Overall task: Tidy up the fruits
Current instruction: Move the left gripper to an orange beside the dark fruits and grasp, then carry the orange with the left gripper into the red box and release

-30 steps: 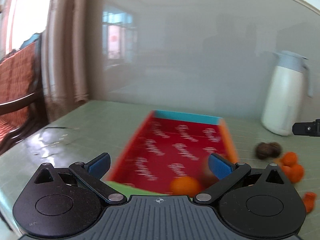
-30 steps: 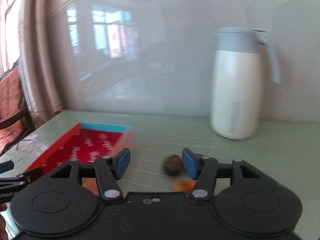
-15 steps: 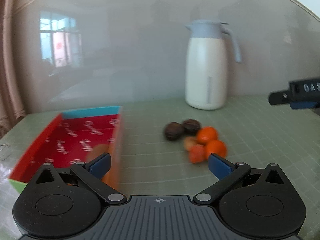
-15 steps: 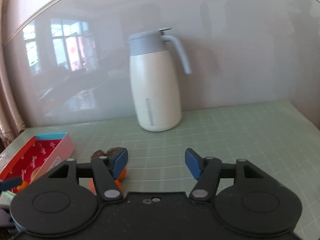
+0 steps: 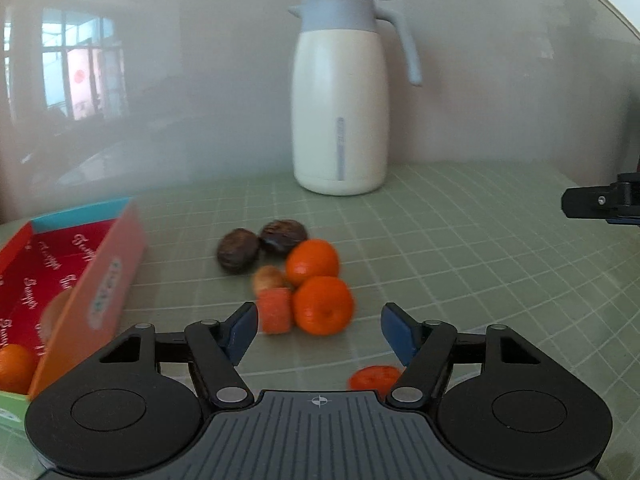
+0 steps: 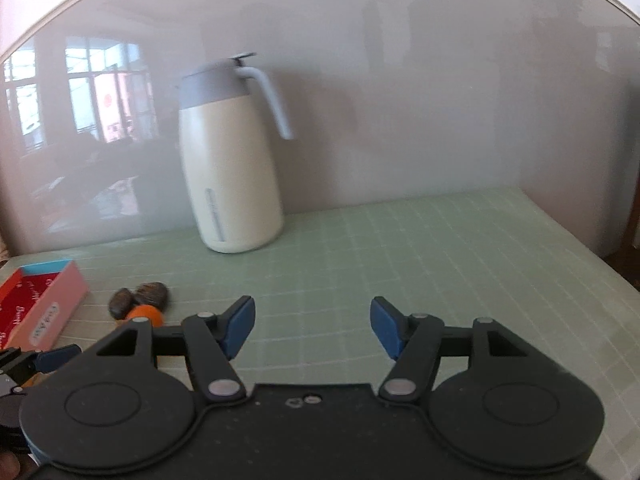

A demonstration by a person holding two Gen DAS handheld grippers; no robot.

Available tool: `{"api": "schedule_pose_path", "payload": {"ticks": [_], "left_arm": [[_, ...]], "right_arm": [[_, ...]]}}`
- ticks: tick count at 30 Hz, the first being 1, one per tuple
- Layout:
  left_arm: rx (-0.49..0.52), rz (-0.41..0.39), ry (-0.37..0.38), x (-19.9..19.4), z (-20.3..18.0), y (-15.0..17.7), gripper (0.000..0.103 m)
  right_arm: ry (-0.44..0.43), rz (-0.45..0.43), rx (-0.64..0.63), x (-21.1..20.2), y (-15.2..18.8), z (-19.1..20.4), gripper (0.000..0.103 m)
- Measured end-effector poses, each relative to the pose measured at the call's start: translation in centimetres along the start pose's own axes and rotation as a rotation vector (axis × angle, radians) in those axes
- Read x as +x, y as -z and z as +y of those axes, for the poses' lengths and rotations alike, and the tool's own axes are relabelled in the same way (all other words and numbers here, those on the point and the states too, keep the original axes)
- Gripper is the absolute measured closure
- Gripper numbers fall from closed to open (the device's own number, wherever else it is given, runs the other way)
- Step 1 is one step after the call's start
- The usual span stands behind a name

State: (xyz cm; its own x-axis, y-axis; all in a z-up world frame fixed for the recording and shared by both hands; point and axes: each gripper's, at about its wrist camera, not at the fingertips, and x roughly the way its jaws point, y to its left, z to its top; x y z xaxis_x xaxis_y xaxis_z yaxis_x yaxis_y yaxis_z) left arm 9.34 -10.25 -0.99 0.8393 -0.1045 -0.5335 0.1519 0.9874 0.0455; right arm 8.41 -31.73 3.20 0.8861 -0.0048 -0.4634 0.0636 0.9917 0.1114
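— Ahead of your left gripper (image 5: 318, 334), just past the half-open, closing, empty jaws, lies the nearest tangerine (image 5: 323, 305).
— And the right gripper (image 6: 312, 330)?
— Half open, empty; your fruit pile sits far leftward.

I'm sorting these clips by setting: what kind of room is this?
Probably a home dining or living room: a thermos jug stands on a green checked tablecloth beside loose fruit, with house windows reflected in the glossy wall.
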Motion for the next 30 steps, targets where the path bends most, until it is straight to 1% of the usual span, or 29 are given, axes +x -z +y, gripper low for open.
{"api": "schedule_pose_path", "payload": {"ticks": [1, 2, 4, 7, 9, 12, 15, 17, 20, 25, 30], "left_arm": [[-0.001, 0.012, 0.003, 0.3, -0.3, 0.1, 0.036], [-0.005, 0.030, 0.006, 0.6, -0.6, 0.2, 0.042], [-0.011, 0.055, 0.017, 1.1, -1.3, 0.4, 0.046], [-0.002, 0.068, -0.004, 1.7, -2.0, 0.4, 0.046], [-0.030, 0.079, -0.018, 2.4, -1.7, 0.2, 0.046], [-0.068, 0.087, -0.035, 3.3, -1.0, -0.4, 0.046], [-0.073, 0.093, -0.041, 4.0, -0.9, -0.7, 0.046], [-0.063, 0.095, -0.044, 4.1, -1.1, -0.8, 0.063], [-0.055, 0.088, -0.042, 3.7, -1.2, -0.7, 0.064], [-0.032, 0.049, -0.037, 2.6, -1.4, -0.8, 0.064], [-0.020, 0.021, -0.027, 1.3, -1.2, -1.1, 0.064]], "right_arm": [[0.005, 0.001, 0.003, 0.0, 0.0, -0.4, 0.039], [0.010, 0.001, 0.004, 0.0, 0.1, -0.7, 0.038], [0.016, 0.003, 0.008, 0.0, 0.2, -1.2, 0.038], [0.015, 0.000, 0.021, 0.1, 0.1, -1.7, 0.036], [0.010, -0.004, 0.024, 0.1, 0.1, -1.8, 0.034], [0.006, -0.002, 0.023, 0.1, 0.2, -2.2, 0.034], [0.002, -0.002, 0.028, 0.1, 0.1, -2.5, 0.033], [0.001, -0.004, 0.034, 0.1, 0.1, -2.7, 0.032], [-0.001, -0.001, 0.045, 0.3, 0.0, -2.8, 0.032], [0.004, 0.000, 0.058, 0.4, -0.1, -2.9, 0.032], [0.017, 0.018, 0.073, 0.9, -0.1, -3.1, 0.032]]}}
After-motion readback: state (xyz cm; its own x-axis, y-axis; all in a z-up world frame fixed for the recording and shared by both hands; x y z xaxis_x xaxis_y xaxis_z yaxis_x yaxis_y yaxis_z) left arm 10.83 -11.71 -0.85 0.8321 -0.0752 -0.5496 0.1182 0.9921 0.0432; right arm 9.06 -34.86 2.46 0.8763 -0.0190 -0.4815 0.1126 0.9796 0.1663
